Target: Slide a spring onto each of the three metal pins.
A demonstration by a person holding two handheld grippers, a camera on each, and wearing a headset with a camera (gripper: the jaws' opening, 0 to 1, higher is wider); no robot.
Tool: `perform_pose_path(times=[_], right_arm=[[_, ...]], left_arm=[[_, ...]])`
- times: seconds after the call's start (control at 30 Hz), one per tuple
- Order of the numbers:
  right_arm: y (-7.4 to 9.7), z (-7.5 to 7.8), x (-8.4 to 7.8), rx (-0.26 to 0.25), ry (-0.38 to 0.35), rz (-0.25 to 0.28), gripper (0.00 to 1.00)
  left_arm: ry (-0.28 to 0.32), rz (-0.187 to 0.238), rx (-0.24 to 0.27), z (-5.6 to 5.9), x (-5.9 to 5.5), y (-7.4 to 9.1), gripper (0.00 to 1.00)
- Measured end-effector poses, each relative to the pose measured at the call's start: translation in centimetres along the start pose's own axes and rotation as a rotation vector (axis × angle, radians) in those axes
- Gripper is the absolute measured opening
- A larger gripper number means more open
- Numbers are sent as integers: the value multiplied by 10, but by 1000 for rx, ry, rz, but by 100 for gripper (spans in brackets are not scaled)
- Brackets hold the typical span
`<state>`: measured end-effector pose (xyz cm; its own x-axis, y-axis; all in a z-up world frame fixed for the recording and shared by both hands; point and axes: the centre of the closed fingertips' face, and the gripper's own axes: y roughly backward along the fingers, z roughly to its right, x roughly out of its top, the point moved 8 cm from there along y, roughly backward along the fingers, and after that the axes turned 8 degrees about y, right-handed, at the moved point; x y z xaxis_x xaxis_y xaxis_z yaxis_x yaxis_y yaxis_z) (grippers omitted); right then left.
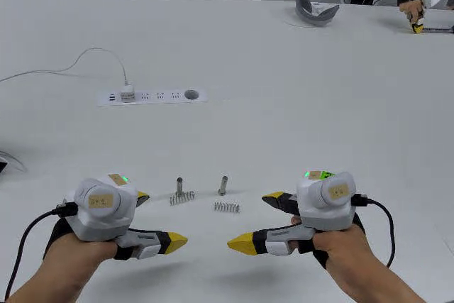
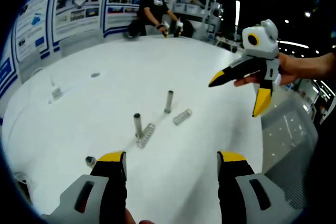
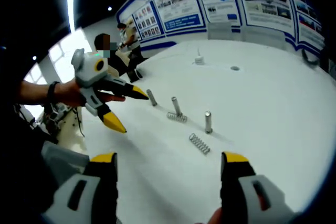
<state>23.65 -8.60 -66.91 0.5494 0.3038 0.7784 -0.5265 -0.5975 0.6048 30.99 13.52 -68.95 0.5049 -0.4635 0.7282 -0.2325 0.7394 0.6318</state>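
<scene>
Two upright metal pins (image 1: 179,186) (image 1: 223,185) stand on the white table between my grippers. A spring (image 1: 182,197) lies at the foot of the left pin, and another spring (image 1: 227,207) lies flat just in front of the right pin. In the right gripper view a third pin (image 3: 151,97) stands left of the other two pins (image 3: 176,106) (image 3: 208,121). My left gripper (image 1: 159,218) (image 2: 171,157) is open and holds nothing. My right gripper (image 1: 254,219) (image 3: 168,157) is also open and holds nothing. Both point inward at the pins from either side.
A white power strip (image 1: 149,96) with a plug and cable lies further back on the table. A grey object (image 1: 316,10) sits at the far edge. Another person's hand (image 1: 411,6) works at the far right corner.
</scene>
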Motion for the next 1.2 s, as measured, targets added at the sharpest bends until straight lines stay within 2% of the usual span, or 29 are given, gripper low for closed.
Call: perform_pose_path(times=[0.6, 0.8, 1.0, 1.2], right_arm=[[5, -3, -9, 7, -12, -15, 82], [6, -3, -9, 9, -20, -12, 82], [7, -5, -10, 13, -20, -16, 82], [6, -4, -11, 16, -27, -19, 82]], left_arm=[[-20, -22, -9, -13, 7, -32, 61], [-32, -46, 0, -18, 3, -46, 55], [-15, -57, 4, -22, 0, -58, 52], [8, -50, 20, -25, 2, -67, 46]])
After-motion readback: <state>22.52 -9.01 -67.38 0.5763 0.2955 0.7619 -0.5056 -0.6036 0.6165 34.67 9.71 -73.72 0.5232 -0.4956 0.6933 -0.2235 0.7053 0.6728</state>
